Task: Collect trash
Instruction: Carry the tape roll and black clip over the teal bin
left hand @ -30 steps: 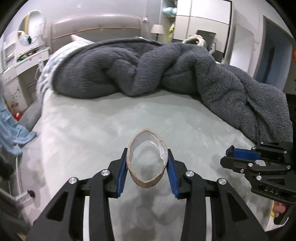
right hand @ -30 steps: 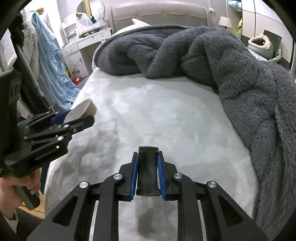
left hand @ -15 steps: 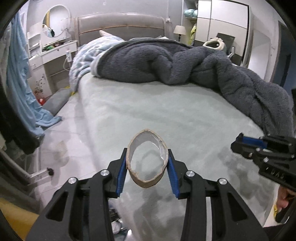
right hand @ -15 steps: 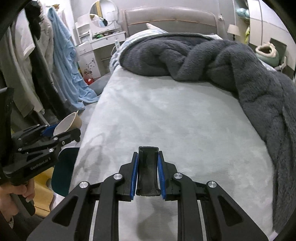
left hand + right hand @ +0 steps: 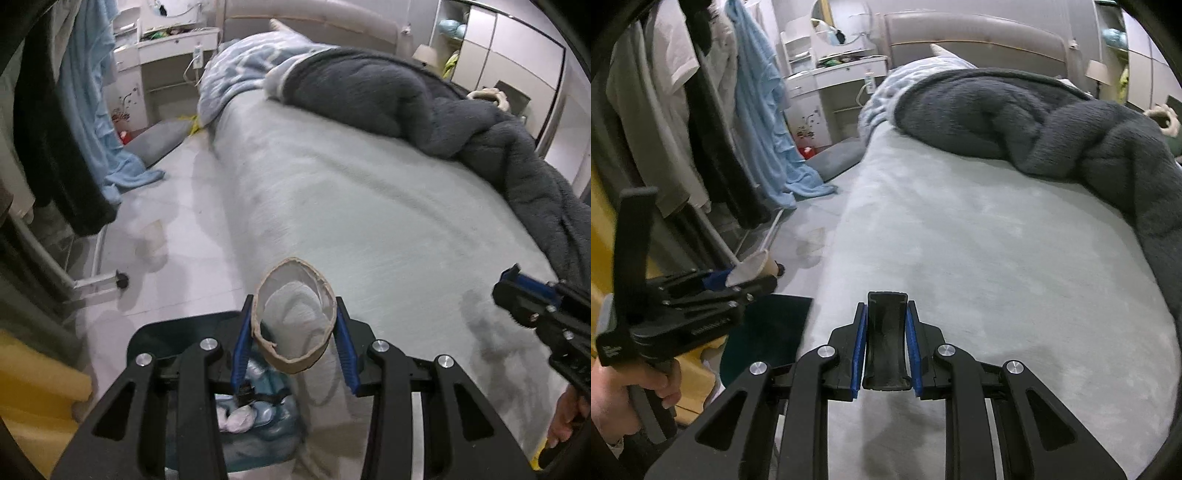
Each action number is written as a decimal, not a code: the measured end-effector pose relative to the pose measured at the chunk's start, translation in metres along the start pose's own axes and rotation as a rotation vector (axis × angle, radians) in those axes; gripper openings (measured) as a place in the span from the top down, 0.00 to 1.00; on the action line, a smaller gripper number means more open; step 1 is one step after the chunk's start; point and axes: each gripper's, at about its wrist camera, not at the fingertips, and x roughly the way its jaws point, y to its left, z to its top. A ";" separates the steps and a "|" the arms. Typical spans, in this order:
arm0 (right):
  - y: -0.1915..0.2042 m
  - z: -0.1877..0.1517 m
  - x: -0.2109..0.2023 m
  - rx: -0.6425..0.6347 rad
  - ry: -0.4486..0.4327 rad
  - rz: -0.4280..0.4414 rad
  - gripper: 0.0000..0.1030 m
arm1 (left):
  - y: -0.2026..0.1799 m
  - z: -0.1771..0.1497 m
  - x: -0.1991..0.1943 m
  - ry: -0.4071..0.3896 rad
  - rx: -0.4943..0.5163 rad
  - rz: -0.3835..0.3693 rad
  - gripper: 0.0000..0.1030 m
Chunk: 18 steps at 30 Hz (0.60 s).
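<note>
Beside the bed [image 5: 369,206] edge, left gripper [image 5: 293,345] pinches paper cup [image 5: 293,325] — over bin [image 5: 177,332].

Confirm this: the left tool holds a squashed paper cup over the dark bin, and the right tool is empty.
Not quite. The right tool is not empty: the right wrist view shows it shut on a flat black plastic piece. The left tool does hold the squashed paper cup over the dark bin.

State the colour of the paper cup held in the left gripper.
The paper cup is brown outside, white inside; left wrist view shows it best.
</note>
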 end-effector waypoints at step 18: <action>0.086 0.025 0.042 -0.088 0.021 0.110 0.80 | 0.098 -0.043 0.035 0.225 -0.119 0.032 0.58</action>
